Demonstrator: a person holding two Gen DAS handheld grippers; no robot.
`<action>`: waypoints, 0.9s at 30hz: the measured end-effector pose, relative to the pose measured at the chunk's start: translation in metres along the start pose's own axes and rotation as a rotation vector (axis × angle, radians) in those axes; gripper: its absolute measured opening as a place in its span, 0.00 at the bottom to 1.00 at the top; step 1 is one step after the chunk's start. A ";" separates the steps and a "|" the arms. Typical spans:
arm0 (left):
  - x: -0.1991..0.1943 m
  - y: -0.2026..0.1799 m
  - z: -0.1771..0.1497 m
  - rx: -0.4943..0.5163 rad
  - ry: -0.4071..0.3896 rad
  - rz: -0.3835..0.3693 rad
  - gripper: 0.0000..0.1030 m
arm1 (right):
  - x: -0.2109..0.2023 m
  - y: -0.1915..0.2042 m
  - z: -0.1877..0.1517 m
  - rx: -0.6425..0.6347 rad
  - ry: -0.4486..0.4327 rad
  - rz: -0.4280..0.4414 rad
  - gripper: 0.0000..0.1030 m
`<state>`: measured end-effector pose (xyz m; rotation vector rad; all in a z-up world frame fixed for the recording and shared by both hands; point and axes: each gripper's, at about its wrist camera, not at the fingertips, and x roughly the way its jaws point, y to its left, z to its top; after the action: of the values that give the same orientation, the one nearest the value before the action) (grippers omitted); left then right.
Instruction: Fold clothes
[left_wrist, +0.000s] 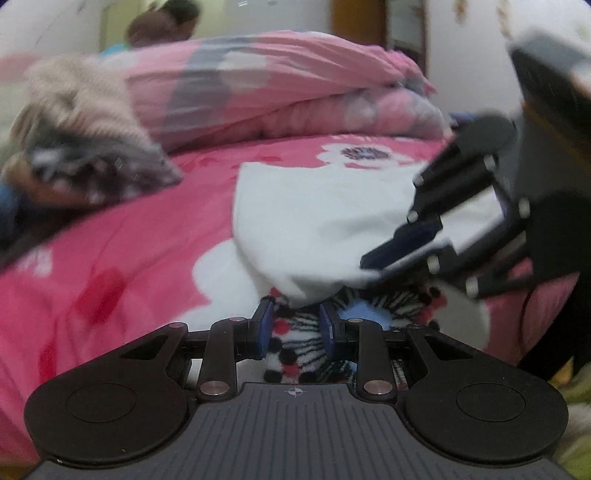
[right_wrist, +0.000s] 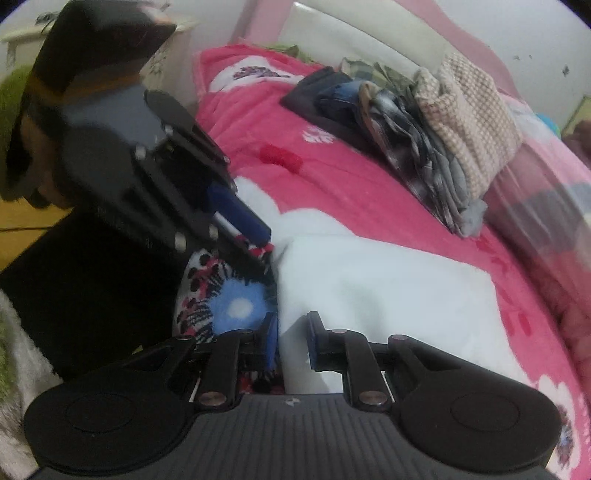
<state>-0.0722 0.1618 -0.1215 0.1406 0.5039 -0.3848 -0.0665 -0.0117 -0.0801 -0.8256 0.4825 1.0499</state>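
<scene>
The right gripper's fingers (right_wrist: 272, 341) stand close together at 6 o'clock of the right wrist view, with a fold of the white garment (right_wrist: 369, 295) filling the gap. From the left wrist view they look clamped on its near edge at about 4 o'clock. The left gripper (left_wrist: 295, 321) has its fingers apart. The flowered bed cover (left_wrist: 122, 258) shows through the gap, and the garment's hanging corner sits just at the tips. I see no pinch there, though blur leaves some doubt.

The garment lies on the bed just beyond both grippers, spreading towards 1 o'clock in the right wrist view. It is partly doubled over, with its near end lifted and sagging. It looks light, soft and limp, so it will likely droop and crease where unsupported, and a thin fold could slip from a shallow grip. Corners or the hem edge look the best places to take hold, one per gripper and set well apart, so the cloth hangs flat.

Further off, a pile of clothes (right_wrist: 443, 147) rests at 2 o'clock, and a rolled quilt (left_wrist: 277, 92) lies at 12 o'clock in the left wrist view. Behind it is a person (left_wrist: 162, 26), too blurred to make out.

The garment's type, sleeves and far edge cannot be told. The right gripper (left_wrist: 388, 258) covers part of it.
</scene>
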 end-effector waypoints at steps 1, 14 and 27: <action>0.000 -0.001 0.002 0.022 -0.017 0.008 0.21 | -0.001 -0.003 0.000 0.019 -0.004 0.000 0.06; -0.014 0.042 0.006 -0.127 -0.061 0.069 0.03 | -0.023 -0.035 -0.008 0.263 -0.062 0.071 0.03; 0.011 0.098 -0.021 -0.818 -0.065 -0.415 0.26 | -0.020 -0.029 -0.008 0.239 -0.059 0.065 0.03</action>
<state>-0.0339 0.2528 -0.1417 -0.7761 0.5914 -0.5563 -0.0485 -0.0362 -0.0603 -0.5694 0.5749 1.0499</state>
